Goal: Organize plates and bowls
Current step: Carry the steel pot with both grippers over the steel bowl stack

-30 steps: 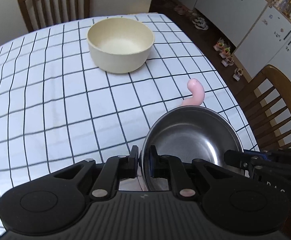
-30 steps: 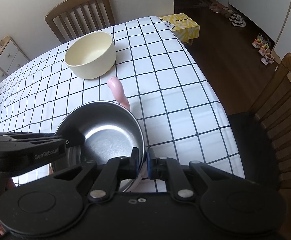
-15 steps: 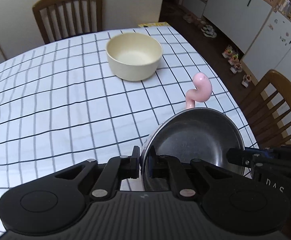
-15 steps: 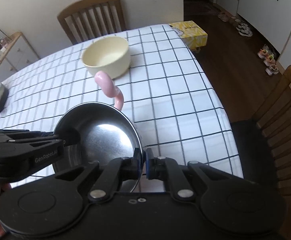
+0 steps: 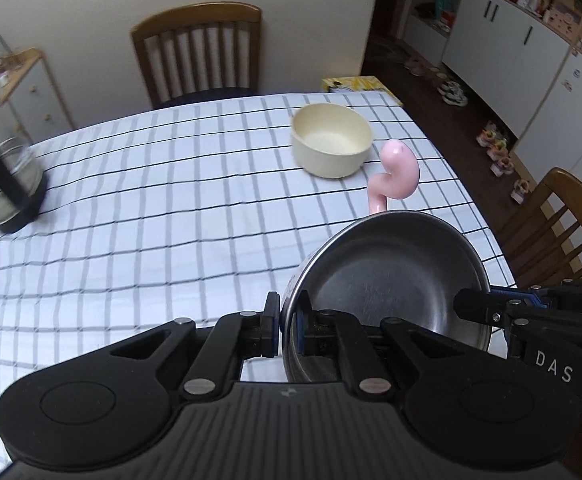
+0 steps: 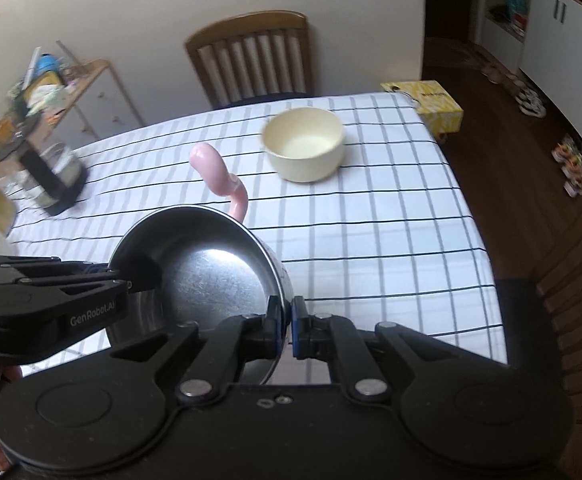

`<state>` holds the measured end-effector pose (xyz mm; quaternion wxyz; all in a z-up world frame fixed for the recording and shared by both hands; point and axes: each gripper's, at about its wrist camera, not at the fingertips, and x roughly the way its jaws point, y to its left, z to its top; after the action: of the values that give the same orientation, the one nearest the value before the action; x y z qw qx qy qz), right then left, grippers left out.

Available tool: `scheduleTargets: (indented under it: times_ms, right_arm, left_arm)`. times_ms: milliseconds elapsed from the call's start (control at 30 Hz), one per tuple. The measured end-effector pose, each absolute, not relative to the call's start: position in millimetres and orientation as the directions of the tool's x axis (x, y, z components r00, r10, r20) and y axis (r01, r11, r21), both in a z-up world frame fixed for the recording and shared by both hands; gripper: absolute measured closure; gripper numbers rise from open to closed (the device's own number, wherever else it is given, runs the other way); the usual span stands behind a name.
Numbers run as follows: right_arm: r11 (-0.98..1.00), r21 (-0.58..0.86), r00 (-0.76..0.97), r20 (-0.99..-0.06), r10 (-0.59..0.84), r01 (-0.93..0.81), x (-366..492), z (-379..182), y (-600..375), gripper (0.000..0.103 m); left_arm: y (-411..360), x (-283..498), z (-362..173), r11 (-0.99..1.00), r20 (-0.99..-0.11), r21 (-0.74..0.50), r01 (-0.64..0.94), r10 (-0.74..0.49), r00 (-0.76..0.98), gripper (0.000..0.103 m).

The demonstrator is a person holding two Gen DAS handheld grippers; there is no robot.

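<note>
A stainless steel bowl (image 5: 391,276) (image 6: 207,272) hangs above the checked table, held from both sides. My left gripper (image 5: 289,320) is shut on its near-left rim, and my right gripper (image 6: 289,326) is shut on the opposite rim. In each wrist view the other gripper's black fingers reach in over the bowl's far edge. A curved pink piece (image 5: 395,172) (image 6: 221,178) sticks up from behind the steel bowl. A cream bowl (image 5: 331,140) (image 6: 303,144) stands upright on the table near its far right corner.
A glass press pot with a black frame (image 5: 5,184) (image 6: 49,172) stands at the table's left. Wooden chairs stand at the far side (image 5: 199,48) and at the right (image 5: 567,220). A yellow box (image 6: 431,104) lies on the floor past the far corner.
Both grippers have risen with the steel bowl, which now hangs well above the cloth. The pink piece came up with it. The cream bowl looks farther away.
</note>
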<state>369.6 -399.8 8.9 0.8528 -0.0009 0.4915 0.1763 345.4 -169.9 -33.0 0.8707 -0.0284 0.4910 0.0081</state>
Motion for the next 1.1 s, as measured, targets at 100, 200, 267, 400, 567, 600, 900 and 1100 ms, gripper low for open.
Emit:
scheduleTargets:
  times_ms: [100,200,267,400,567,600,900,1100]
  right_arm:
    - [0.925,0.174,0.449,-0.834,0.321,-0.338,355,17,-390,0.097]
    - [0.909,0.180,0.432,-0.833,0.344,-0.375,340,23,-380,0.097]
    - [0.896,0.177,0.422,-0.834,0.356,-0.407,328,25,-371,0.097]
    - [0.871,0.181,0.388,-0.840,0.378,-0.457,308,25,-353,0.096]
    - [0.834,0.197,0.335,-0.849,0.408,-0.516,281,23,-329,0.096]
    - [0.825,0.200,0.321,-0.852,0.413,-0.528,276,22,-324,0.096]
    - [0.752,0.224,0.202,-0.881,0.429,-0.620,231,4,-287,0.096]
    - [0.726,0.242,0.131,-0.900,0.416,-0.644,211,-15,-272,0.095]
  left_arm:
    - [-161,323,-26,0.997,-0.859,-0.034,-0.071,0.007,0.512,0.097]
    - [-150,300,-23,0.994,-0.862,-0.032,-0.107,0.026,0.506,0.097]
    - [-141,284,-23,0.991,-0.866,-0.032,-0.130,0.037,0.498,0.097]
    - [-122,256,-24,0.983,-0.879,-0.032,-0.182,0.059,0.473,0.097]
    - [-98,221,-28,0.971,-0.897,-0.026,-0.237,0.082,0.435,0.097]
    - [-94,214,-29,0.969,-0.899,-0.024,-0.247,0.087,0.429,0.097]
    - [-68,163,-47,0.946,-0.932,-0.002,-0.323,0.116,0.345,0.096]
    - [-56,144,-63,0.934,-0.950,-0.005,-0.356,0.107,0.294,0.096]
